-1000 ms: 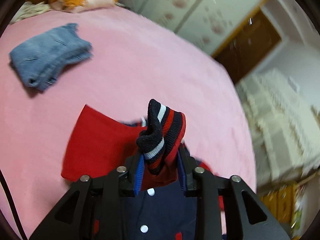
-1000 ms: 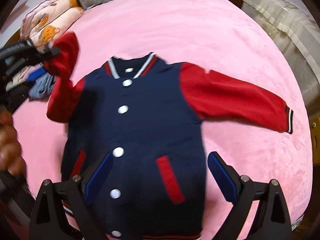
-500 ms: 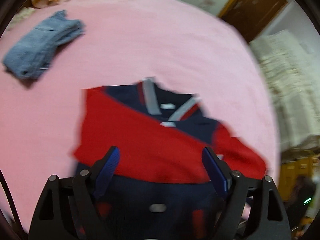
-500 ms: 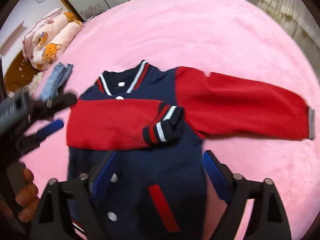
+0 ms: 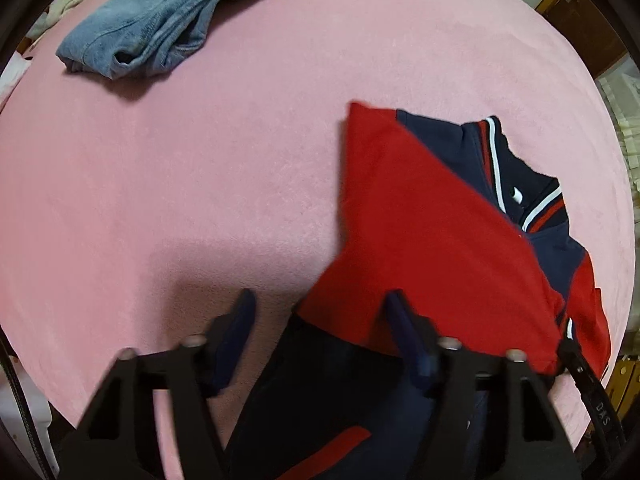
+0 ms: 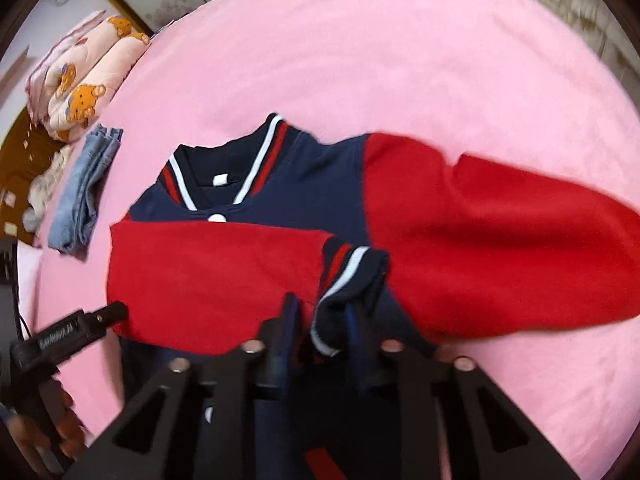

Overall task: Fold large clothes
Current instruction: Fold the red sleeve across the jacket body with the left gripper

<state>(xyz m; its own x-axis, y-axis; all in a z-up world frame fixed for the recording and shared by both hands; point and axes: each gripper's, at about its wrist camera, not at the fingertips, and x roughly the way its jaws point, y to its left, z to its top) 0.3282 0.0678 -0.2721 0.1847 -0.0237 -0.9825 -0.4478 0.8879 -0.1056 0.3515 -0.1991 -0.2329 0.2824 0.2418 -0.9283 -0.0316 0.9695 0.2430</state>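
Observation:
A navy varsity jacket (image 6: 320, 184) with red sleeves lies face up on the pink bed. One red sleeve (image 6: 216, 280) is folded across the chest, with its striped cuff (image 6: 348, 280) at the middle. The other red sleeve (image 6: 500, 248) lies out to the right. My right gripper (image 6: 320, 328) is nearly shut around the striped cuff. My left gripper (image 5: 320, 320) is open and empty over the jacket's left edge, beside the folded sleeve (image 5: 424, 232). The left gripper also shows in the right wrist view (image 6: 68, 336).
Folded blue jeans (image 5: 172, 16) lie on the pink bed cover (image 5: 200, 184) to the far left, also in the right wrist view (image 6: 84, 196). A bear-print quilt (image 6: 80, 84) lies at the head of the bed.
My left gripper let go of the cuff after laying the sleeve across the chest, then drew back to the left. My right gripper moved in and closed around the cuff.

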